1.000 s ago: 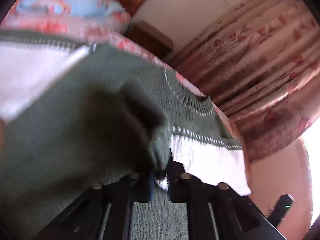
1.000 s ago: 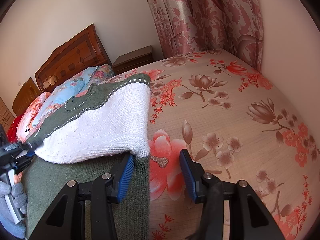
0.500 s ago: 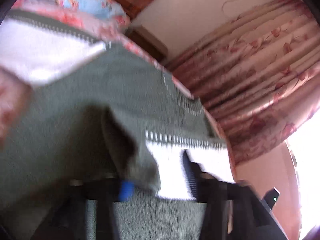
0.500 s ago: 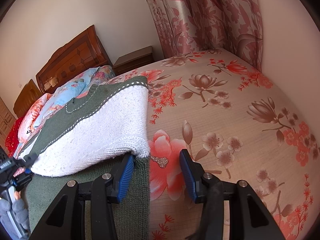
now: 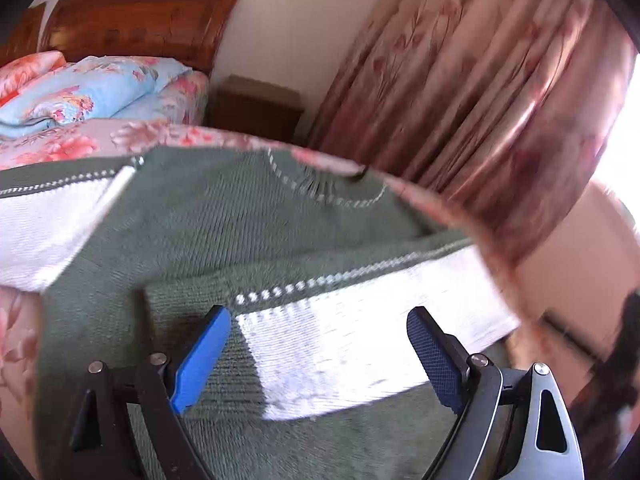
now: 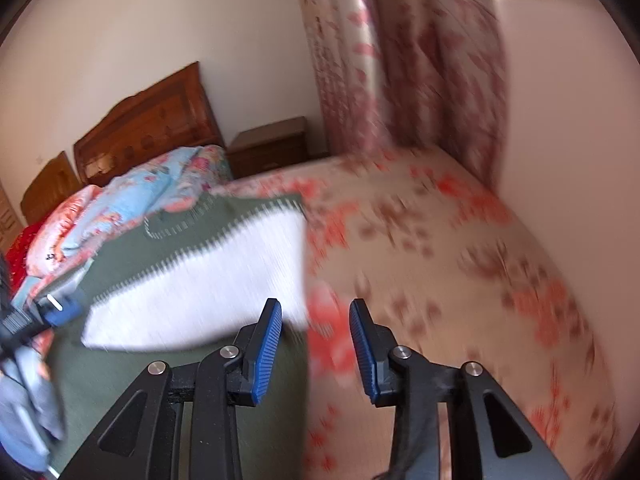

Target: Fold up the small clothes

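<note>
Both cameras sit on the grippers, close above the bed (image 6: pixel 460 240), looking down. Both see the sweater (image 5: pixel 248 216), the headboard (image 6: pixel 160 120) and the curtain (image 5: pixel 480 92).

left gripper (image 5: pixel 318 354): black frame, two blue pads with fine cross-hatch texture, round silver screws at the finger joints, grey metal plate with slot cutouts on its right side. right gripper (image 6: pixel 316 350): same black linkage arms, ribbed blue pads, silver screws, triangular cutouts. person's hand (image 6: pixel 30 396) in a grey-blue glove, blurred.
</note>
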Demonstrator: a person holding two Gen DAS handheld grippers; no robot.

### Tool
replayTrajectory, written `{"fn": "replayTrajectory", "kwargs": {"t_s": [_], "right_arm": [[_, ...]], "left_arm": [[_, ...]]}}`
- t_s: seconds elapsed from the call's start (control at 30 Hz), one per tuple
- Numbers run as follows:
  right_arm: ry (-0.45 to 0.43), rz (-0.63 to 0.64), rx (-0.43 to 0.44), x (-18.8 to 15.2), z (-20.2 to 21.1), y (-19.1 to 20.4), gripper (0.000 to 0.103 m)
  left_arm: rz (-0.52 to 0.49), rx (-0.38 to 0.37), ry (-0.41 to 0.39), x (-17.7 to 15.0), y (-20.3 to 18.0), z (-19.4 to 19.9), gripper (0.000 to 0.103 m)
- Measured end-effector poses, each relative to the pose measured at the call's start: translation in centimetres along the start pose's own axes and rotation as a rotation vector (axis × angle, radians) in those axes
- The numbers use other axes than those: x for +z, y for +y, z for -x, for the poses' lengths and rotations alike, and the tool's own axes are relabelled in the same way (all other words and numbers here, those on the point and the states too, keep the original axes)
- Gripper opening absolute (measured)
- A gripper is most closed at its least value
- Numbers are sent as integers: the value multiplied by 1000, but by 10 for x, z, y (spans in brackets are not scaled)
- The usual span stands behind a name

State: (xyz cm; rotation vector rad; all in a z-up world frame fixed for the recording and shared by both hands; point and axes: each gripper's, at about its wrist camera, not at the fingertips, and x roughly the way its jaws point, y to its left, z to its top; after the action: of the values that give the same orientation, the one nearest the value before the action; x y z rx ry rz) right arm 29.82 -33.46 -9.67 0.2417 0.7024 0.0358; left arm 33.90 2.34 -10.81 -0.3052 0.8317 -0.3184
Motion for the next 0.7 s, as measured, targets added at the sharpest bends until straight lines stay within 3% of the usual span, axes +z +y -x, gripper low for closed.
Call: {"fn": "replayTrajectory", "kwargs": {"t_s": [0.13,0.2,0.37,0.43,0.5,0.53,0.57,0.63,0.7], "right_arm": [[42,128,37,40,-29,33,36],[104,207,73,60,-62,57,36],[312,139,266,89,-152,90,36],[347,153,214,93,-178,98,36],[381,176,128,93,-200,96,27],[342,159,114,97,-200,91,26],[344,84,85,102,-203,78,18],[327,-28,60,105,-201,60,18],[333,-45,84,102,-197,57,22]], "left_arm": [[6,-19,-16,-5,4,-6,103],[25,-17,-39,-6,7,-4,103],[69,-29,-60,-6,15,2,103],[71,-36,-59,-7,16,2,103],[66,-37,-57,-7,15,3,103],[64,-39,-54,-7,15,1,103],[64,-41,-54,-7,15,3,103],[64,-46,-54,-7,15,2,103],[64,-50,-52,-7,15,3,103]]}}
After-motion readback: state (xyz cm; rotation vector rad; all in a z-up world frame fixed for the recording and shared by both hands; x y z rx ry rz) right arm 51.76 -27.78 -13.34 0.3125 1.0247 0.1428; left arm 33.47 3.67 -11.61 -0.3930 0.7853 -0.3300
